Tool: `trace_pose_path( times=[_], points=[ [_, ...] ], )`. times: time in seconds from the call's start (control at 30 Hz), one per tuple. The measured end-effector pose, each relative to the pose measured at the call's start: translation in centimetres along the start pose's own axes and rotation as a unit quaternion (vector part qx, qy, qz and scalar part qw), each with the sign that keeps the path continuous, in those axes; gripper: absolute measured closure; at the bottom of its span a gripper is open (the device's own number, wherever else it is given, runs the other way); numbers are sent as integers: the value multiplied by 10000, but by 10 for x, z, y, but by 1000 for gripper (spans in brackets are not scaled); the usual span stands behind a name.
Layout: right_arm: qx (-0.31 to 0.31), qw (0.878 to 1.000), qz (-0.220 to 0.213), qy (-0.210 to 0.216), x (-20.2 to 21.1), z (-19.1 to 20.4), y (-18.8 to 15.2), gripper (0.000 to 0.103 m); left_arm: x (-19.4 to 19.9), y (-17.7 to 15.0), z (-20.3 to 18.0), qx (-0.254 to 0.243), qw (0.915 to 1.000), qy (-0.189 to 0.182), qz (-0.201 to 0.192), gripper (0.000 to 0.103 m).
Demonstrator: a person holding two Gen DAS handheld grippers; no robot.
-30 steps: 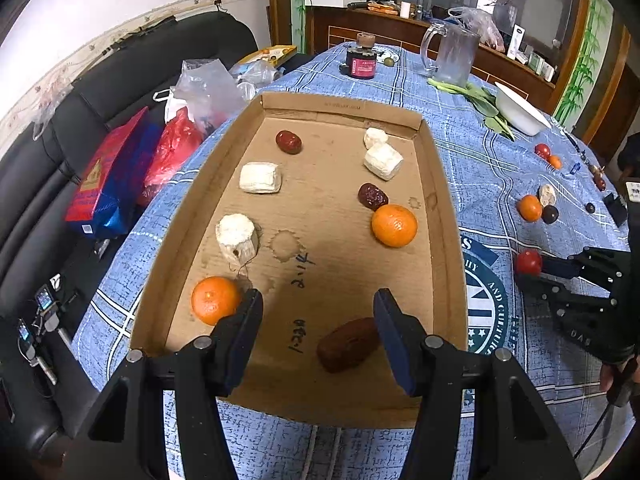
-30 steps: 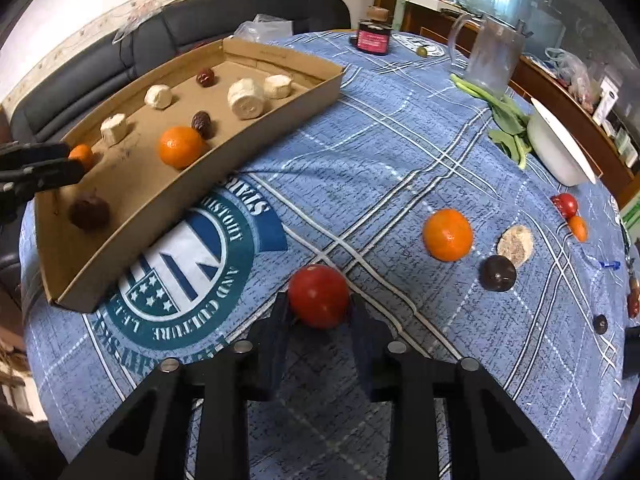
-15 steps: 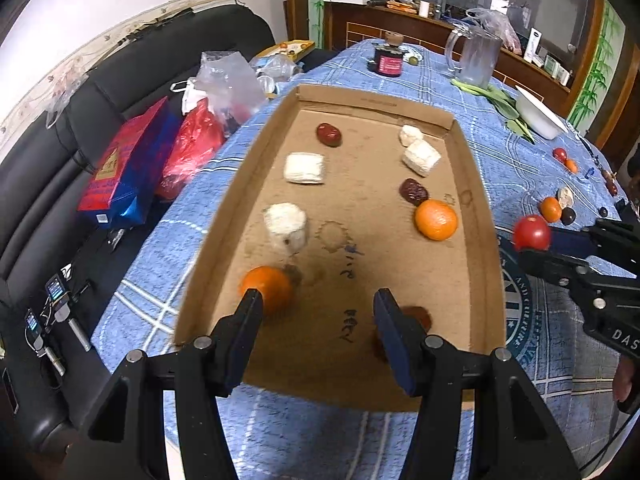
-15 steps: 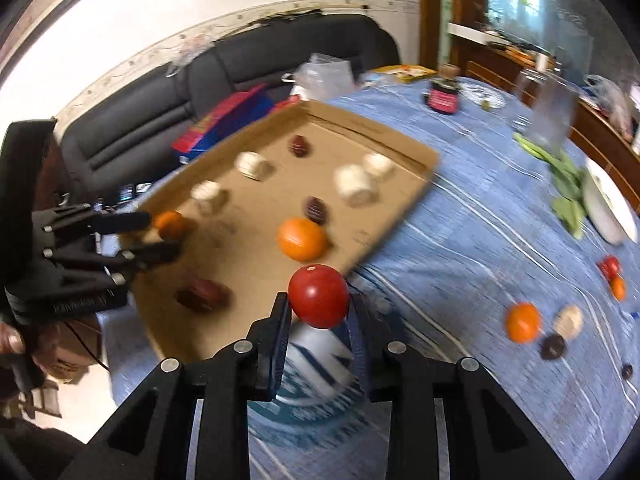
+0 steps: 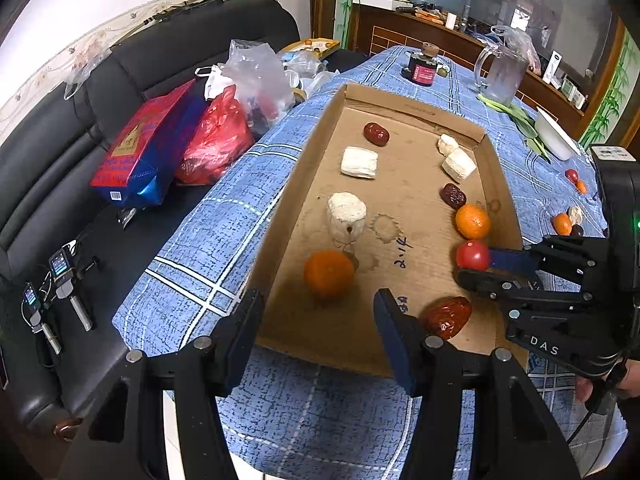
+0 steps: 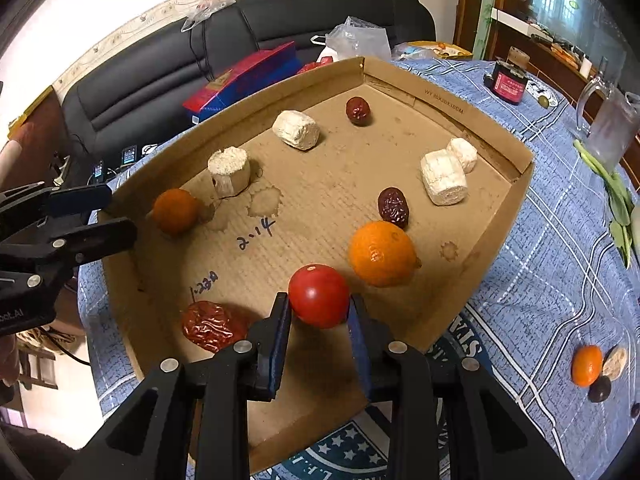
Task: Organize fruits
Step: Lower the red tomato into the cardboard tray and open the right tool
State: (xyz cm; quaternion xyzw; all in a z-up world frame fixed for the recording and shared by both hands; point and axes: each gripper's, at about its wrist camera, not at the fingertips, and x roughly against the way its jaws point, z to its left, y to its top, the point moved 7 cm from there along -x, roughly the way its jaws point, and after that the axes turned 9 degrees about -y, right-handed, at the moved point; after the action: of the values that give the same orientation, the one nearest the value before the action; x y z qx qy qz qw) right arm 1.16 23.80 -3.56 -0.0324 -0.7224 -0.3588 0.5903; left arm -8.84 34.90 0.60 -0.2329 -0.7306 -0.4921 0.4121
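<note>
Right tongs (image 6: 318, 312): clamped on a red tomato (image 6: 319, 295), held above the near end of the cardboard tray (image 6: 520, 184). Left tongs (image 5: 318, 320): jaws apart, empty, over the tray's near edge. Tray contents: two oranges (image 6: 382, 253), red dates (image 6: 208, 325), white chunks (image 6: 443, 182). Tray rests on the blue-clothed tabletop (image 6: 540, 280); another orange (image 6: 587, 365) lies outside it.

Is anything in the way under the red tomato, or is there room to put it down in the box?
Nothing blocks it. The right gripper holds the tomato over bare cardboard in the box. The nearest things sit off to the sides: an orange and a wrinkled red date.
</note>
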Motion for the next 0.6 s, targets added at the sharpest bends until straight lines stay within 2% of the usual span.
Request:
trace_pose_path(
  times=[0.3, 0.47, 0.6],
  points=[
    [-22, 10000, 31, -31, 9, -7, -6, 70, -8, 4, -12, -6, 10000, -25, -17, 46],
    [-23, 9998, -162, -64, 21, -9, -7, 58, -9, 3, -21, -48, 10000, -16, -11, 46],
    [-174, 9992, -345, 38, 39, -16, -13, 58, -6, 5, -32, -161, 9998, 30, -74, 46]
  ],
)
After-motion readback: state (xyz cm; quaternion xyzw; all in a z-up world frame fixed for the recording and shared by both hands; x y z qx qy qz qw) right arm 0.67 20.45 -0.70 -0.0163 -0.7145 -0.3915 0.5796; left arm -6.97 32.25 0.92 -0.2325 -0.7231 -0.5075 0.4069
